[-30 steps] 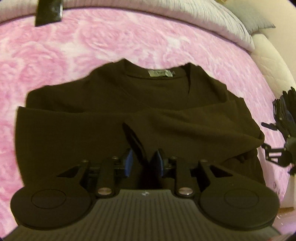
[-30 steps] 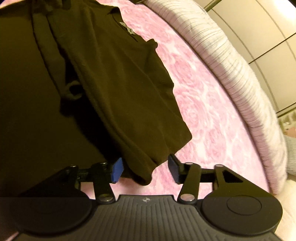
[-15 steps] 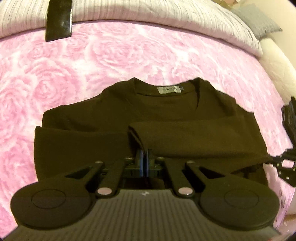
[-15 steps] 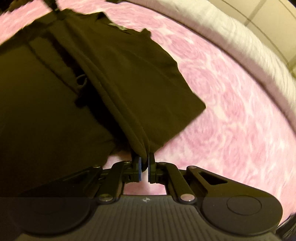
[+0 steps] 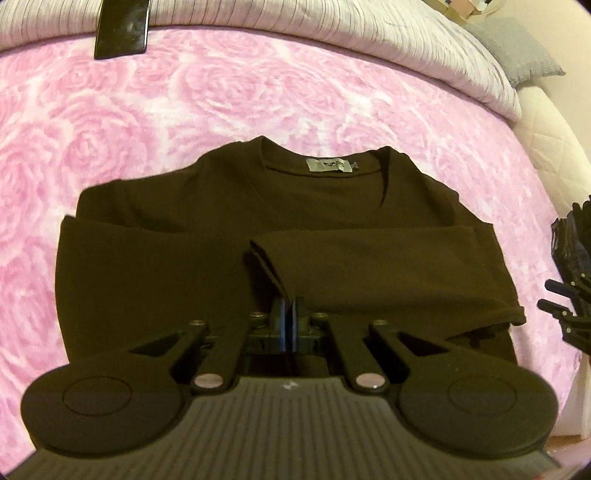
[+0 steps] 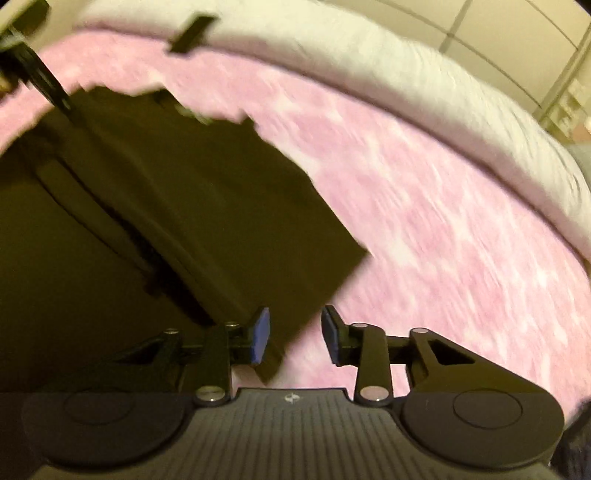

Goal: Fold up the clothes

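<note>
A dark brown shirt [image 5: 221,206] lies on the pink rose bedspread [image 5: 184,96], neck label [image 5: 328,166] facing up and both sides folded in across the chest. My left gripper [image 5: 289,321] is shut on the edge of the fold that runs down the shirt's middle. In the blurred right wrist view the shirt [image 6: 184,206] fills the left half. My right gripper [image 6: 295,336] is above its lower right corner with jaws opening. The dark cloth passes below the left pad [image 6: 260,339], and neither pad presses on it.
A black flat object [image 5: 120,29] lies at the far edge of the bedspread, against a white striped blanket [image 5: 332,33]. A grey pillow [image 5: 517,51] sits at the back right. The right gripper's body [image 5: 569,288] shows at the right edge of the left wrist view.
My left gripper closed on the middle fold and stayed shut. My right gripper closed on the shirt's corner, then opened and rose away, rolling as it went, and the cloth dropped back.
</note>
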Motion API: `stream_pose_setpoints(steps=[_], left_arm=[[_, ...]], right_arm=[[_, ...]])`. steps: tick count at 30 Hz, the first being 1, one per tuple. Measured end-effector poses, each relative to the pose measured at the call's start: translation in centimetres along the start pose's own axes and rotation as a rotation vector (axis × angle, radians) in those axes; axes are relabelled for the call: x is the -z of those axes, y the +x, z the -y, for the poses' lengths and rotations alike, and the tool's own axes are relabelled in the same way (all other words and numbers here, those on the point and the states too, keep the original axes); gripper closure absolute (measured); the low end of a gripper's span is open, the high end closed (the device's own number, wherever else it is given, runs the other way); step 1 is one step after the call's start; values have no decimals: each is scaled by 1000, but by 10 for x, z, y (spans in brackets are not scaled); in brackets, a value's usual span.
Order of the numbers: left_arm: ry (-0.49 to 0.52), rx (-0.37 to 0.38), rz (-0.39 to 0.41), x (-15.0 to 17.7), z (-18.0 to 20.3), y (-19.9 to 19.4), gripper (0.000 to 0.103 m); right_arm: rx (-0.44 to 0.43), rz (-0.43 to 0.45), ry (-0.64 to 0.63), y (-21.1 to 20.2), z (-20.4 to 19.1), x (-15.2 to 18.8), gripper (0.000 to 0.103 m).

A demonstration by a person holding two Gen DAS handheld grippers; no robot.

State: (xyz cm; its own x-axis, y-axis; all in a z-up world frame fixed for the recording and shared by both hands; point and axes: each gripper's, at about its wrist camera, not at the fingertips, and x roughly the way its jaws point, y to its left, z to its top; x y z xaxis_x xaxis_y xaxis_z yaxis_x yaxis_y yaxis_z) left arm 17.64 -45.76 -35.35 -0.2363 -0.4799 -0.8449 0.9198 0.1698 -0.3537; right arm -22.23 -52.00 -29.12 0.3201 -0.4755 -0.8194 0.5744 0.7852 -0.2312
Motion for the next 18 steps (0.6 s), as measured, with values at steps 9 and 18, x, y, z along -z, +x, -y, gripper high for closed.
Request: stream_pose_setpoints(steps=[9,18], left_arm=[[-48,-49,69,2,-30,-35,102],[-94,8,83,11,-32,-31,103]], right_arm=[[-104,50,-113,22,-72,-21,56],[-31,-7,-243,20,-79,22,54]])
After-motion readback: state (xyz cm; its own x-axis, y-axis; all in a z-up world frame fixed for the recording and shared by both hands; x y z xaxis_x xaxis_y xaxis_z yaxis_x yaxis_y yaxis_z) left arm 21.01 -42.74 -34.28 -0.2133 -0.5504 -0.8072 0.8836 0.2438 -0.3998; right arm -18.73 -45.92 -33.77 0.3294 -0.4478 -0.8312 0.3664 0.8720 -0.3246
